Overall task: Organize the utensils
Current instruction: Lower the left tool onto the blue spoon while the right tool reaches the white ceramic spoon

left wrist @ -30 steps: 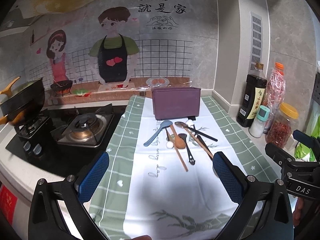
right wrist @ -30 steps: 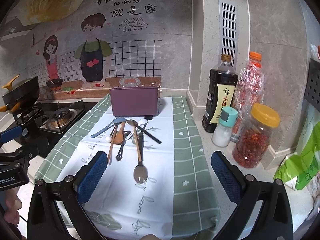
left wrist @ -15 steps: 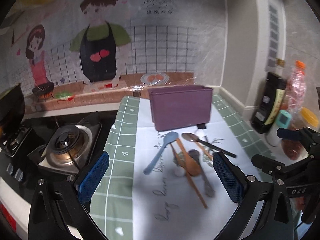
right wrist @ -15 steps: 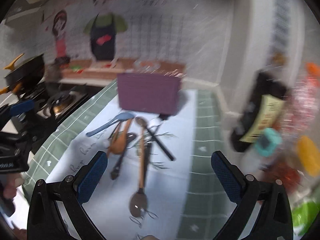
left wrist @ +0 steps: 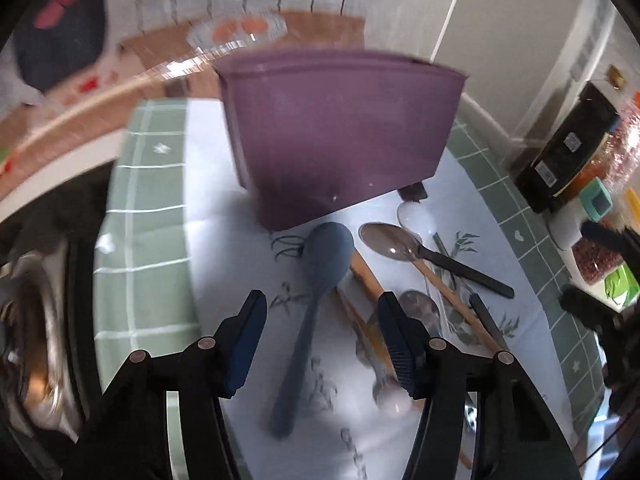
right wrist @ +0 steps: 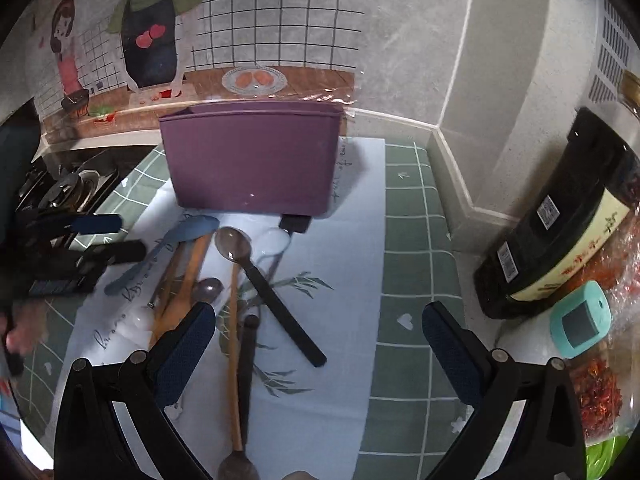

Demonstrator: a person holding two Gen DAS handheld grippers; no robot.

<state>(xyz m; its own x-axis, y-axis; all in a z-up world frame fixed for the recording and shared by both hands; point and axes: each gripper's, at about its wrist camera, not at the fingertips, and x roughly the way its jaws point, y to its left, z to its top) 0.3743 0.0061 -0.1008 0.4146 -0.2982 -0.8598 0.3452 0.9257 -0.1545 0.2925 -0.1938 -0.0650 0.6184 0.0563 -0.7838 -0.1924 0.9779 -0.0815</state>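
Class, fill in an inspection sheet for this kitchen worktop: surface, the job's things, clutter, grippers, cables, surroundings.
Surface: cloth, white middle, green checked borders, covers the counter.
Job's things: purple bin upright at the back; blue spoon, wooden-handled spoons and black-handled spoon lie piled in front of it.
Clutter: soy sauce bottle, teal-capped shaker, chilli jar at the right.
Grippers: left gripper closing, astride the blue spoon's handle, pads not touching; right gripper open above the spoons.
Cables: nothing seen.
Surroundings: gas hob, cartoon wall mural.

One purple bin (right wrist: 252,168), one blue spoon (left wrist: 320,304), one dark sauce bottle (right wrist: 556,220), two grippers (left wrist: 320,344) (right wrist: 316,340)
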